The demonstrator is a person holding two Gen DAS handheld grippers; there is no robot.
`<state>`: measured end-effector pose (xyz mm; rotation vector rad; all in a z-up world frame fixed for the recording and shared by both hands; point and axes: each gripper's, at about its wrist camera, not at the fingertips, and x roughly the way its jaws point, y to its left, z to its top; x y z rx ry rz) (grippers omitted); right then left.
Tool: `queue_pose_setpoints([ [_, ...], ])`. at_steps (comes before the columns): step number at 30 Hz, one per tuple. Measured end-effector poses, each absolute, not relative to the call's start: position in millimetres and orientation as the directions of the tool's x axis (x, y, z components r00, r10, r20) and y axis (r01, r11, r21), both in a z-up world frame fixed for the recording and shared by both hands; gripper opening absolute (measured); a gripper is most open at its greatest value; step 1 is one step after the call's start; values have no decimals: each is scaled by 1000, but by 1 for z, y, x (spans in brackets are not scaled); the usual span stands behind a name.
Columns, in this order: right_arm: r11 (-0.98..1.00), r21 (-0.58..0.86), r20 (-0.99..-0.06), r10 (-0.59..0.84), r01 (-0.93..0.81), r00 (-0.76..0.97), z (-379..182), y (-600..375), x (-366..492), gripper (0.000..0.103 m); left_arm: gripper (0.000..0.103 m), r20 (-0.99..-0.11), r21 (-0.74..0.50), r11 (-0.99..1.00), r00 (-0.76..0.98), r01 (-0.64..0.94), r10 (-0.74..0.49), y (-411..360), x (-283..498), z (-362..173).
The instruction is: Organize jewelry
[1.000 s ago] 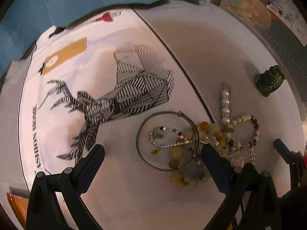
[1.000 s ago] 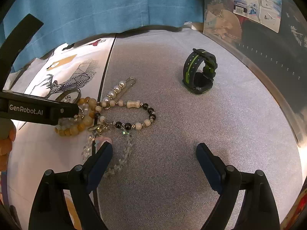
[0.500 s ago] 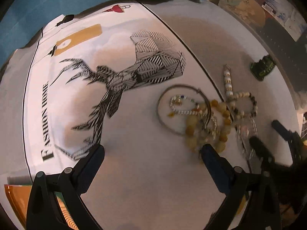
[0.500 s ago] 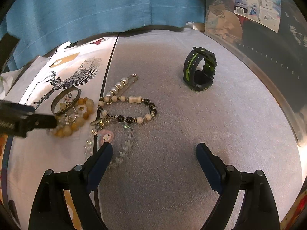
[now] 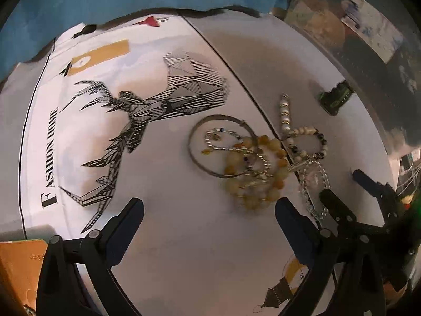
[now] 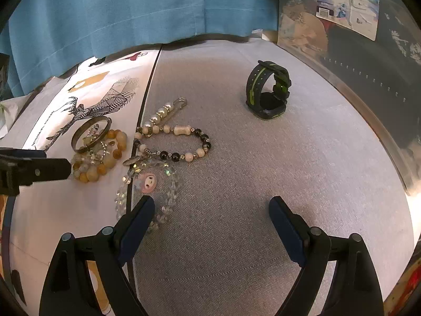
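A tangle of jewelry lies where the white printed cloth (image 5: 163,237) meets the grey mat (image 6: 263,184). It holds a metal bangle (image 5: 221,147) (image 6: 90,131), a yellow bead bracelet (image 5: 257,181) (image 6: 100,158), a pearl pin (image 6: 163,113), a black-and-white bead bracelet (image 6: 184,142) and a clear crystal bracelet (image 6: 148,181) with a pink charm. A black-green watch (image 6: 268,89) stands apart farther back. My left gripper (image 5: 209,208) hovers just short of the yellow beads, its jaws closing with nothing between them. My right gripper (image 6: 211,202) is open over bare mat, its left finger beside the crystal bracelet.
The cloth shows a striped deer and the words FASHION HOME. A blue curtain (image 6: 131,13) hangs behind the surface. A clear plastic bin (image 6: 355,52) walls off the right side. An orange box (image 5: 18,266) sits at the cloth's near left corner.
My left gripper has drawn back from over the pile, so the jewelry now lies beyond its fingertips. Its finger slid left in the right wrist view. The right gripper stayed put.
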<state>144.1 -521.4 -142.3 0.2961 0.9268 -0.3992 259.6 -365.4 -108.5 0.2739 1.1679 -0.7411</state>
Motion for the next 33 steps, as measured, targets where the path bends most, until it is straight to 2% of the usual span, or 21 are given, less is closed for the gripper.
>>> queue_pose_setpoints([
  [1,887,75,-819,-205,455,536,-142,-521,143,89,80,-901,-172,733,196,658,-387,-367,257,-108],
  [2,887,77,-819,-204,454,536,-142,-522,144,89,72,-900,-172,729,194,662,-389,-370,254,-109],
  [5,888,76,-819,-204,454,536,-142,-522,144,89,56,-892,-153,711,213,686,-398,-378,247,-109],
  [6,888,76,-819,-204,454,536,-142,-522,144,89,42,-888,-168,699,201,695,-413,-380,245,-108],
  [7,887,77,-819,-204,455,536,-141,-522,144,88,22,-881,-205,683,171,701,-441,-381,245,-106],
  [8,887,76,-819,-205,456,536,-141,-522,144,81,14,-880,-217,678,160,702,-447,-383,245,-104],
  [9,887,78,-815,-206,455,541,-140,-522,143,69,5,-882,-196,678,175,709,-437,-384,243,-101],
  [10,888,79,-805,-211,453,555,-138,-521,140,22,4,-883,-182,672,181,718,-433,-385,241,-99],
  [11,896,89,-792,-202,436,577,-136,-519,138,7,4,-884,-178,666,179,724,-431,-385,238,-96],
  [24,896,187,-700,-165,402,694,-78,-522,97,7,4,-815,-221,657,233,721,-530,-335,202,-24],
  [33,909,237,-655,-112,344,747,-29,-494,52,7,4,-779,-219,709,317,670,-540,-279,169,19],
])
